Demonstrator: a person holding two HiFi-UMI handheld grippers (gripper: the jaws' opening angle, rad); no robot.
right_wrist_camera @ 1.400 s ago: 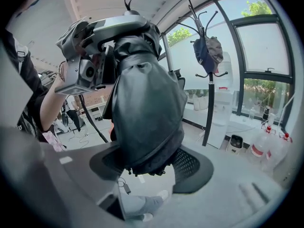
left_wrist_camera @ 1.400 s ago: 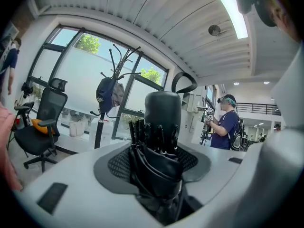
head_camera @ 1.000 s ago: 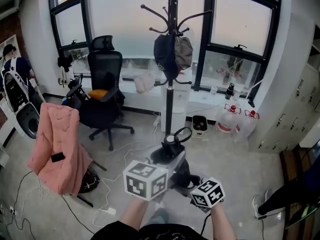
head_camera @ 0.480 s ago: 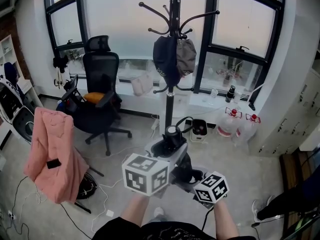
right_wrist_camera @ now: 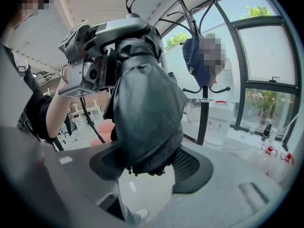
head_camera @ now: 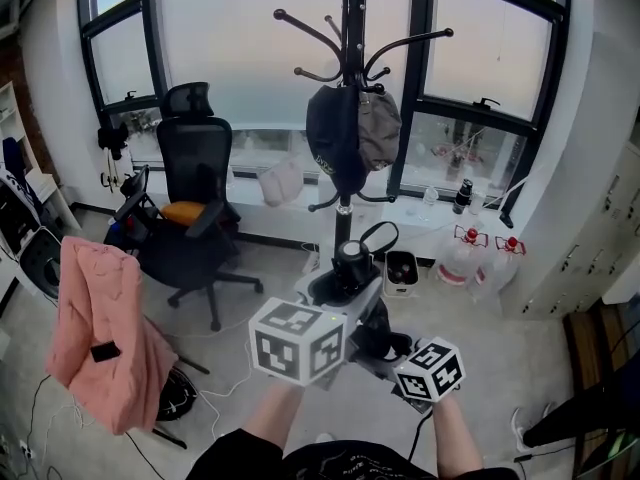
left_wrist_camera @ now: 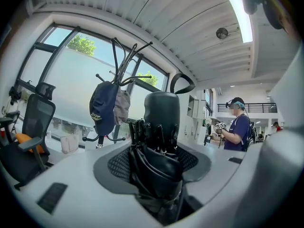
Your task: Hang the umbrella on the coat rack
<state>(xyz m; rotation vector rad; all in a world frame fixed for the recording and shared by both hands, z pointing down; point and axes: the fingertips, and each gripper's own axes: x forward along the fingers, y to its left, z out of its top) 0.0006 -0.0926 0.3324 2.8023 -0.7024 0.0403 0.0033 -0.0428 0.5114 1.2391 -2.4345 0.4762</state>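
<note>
A folded black umbrella (head_camera: 352, 286) is held out level in front of me, its stubby handle (head_camera: 352, 258) and strap loop (head_camera: 380, 234) toward the coat rack (head_camera: 345, 88). My left gripper (head_camera: 338, 306) is shut on the umbrella (left_wrist_camera: 156, 165) just behind the handle (left_wrist_camera: 161, 113). My right gripper (head_camera: 388, 346) is shut on the bunched canopy (right_wrist_camera: 142, 113) at the near end. The black rack (left_wrist_camera: 119, 63) stands ahead by the window, with two caps (head_camera: 345, 133) on a lower hook and its upper hooks bare. The umbrella touches no hook.
A black office chair (head_camera: 195, 203) stands left of the rack. A pink coat (head_camera: 95, 323) hangs over a chair at the left. A small bin (head_camera: 400, 268) and water bottles (head_camera: 468, 253) sit by the window wall. A person (left_wrist_camera: 238, 127) stands far off to the right.
Both grippers have carried the umbrella forward and a little up, toward the coat rack. The rack and caps look closer and larger. The grips are unchanged.
</note>
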